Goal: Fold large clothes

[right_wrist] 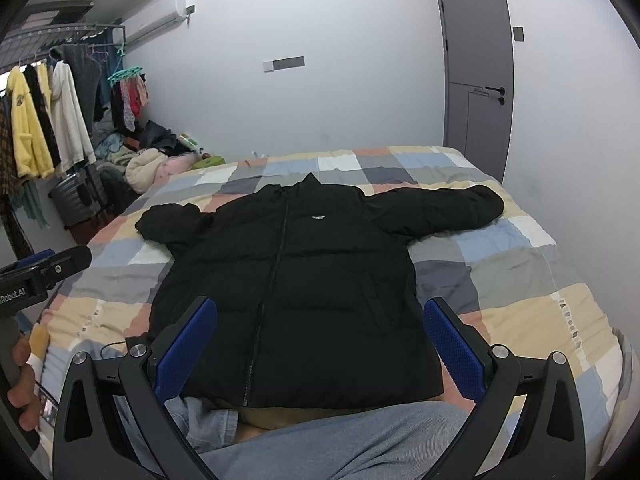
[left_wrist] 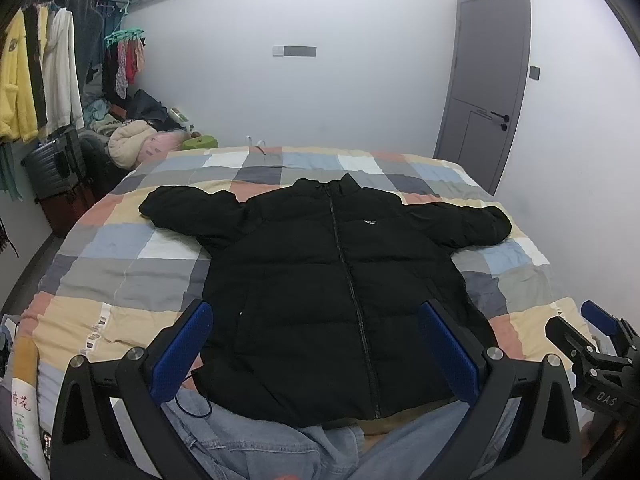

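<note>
A black puffer jacket (left_wrist: 320, 280) lies flat, front up and zipped, on the checked bed cover, both sleeves spread sideways; it also shows in the right wrist view (right_wrist: 288, 280). My left gripper (left_wrist: 316, 316) is open and empty, held above the jacket's hem. My right gripper (right_wrist: 320, 312) is open and empty, also above the hem. The right gripper also shows at the right edge of the left wrist view (left_wrist: 600, 344). The left gripper shows at the left edge of the right wrist view (right_wrist: 44, 272).
The bed (left_wrist: 120, 264) has a patchwork cover. Blue denim jeans (left_wrist: 256, 440) lie at the near edge under the jacket's hem. A clothes rack (left_wrist: 44, 72), a suitcase (left_wrist: 52, 168) and piled clothes stand left. A grey door (left_wrist: 488, 80) is at the right.
</note>
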The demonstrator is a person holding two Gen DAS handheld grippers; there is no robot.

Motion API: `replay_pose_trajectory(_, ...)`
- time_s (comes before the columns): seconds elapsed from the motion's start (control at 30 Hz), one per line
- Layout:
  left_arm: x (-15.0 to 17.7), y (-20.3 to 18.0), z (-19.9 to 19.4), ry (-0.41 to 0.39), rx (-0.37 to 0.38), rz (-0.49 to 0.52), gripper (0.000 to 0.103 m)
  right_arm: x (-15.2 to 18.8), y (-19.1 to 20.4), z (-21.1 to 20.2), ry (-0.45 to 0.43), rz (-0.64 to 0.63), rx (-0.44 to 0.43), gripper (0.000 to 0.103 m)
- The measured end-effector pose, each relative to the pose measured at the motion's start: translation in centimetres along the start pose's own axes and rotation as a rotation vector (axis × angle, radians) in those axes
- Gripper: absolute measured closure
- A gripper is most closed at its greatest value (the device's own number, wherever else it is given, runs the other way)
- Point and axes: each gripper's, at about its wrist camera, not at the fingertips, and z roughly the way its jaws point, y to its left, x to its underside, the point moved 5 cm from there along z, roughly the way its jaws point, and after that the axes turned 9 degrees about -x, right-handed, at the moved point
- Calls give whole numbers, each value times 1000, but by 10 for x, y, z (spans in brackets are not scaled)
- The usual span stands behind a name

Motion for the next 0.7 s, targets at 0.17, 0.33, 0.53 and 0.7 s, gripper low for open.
replay_pose_trajectory(0.17, -6, 0, 6, -3, -12, 5, 0, -1, -5, 7, 6, 11, -3, 0)
replay_pose_trajectory(0.33, -16, -3, 16, -12, -11, 30, 0, -7, -13, 17, 7, 17, -11, 0)
replay_pose_trajectory(0.53, -38, -7, 37, -31, -17, 73, 0, -18, -26, 33, 6, 22, 2, 0)
replay_pose_trajectory(0.7, -52, -9, 73, -11, -2, 69, 0, -24, -41, 43, -9, 68, -17, 0)
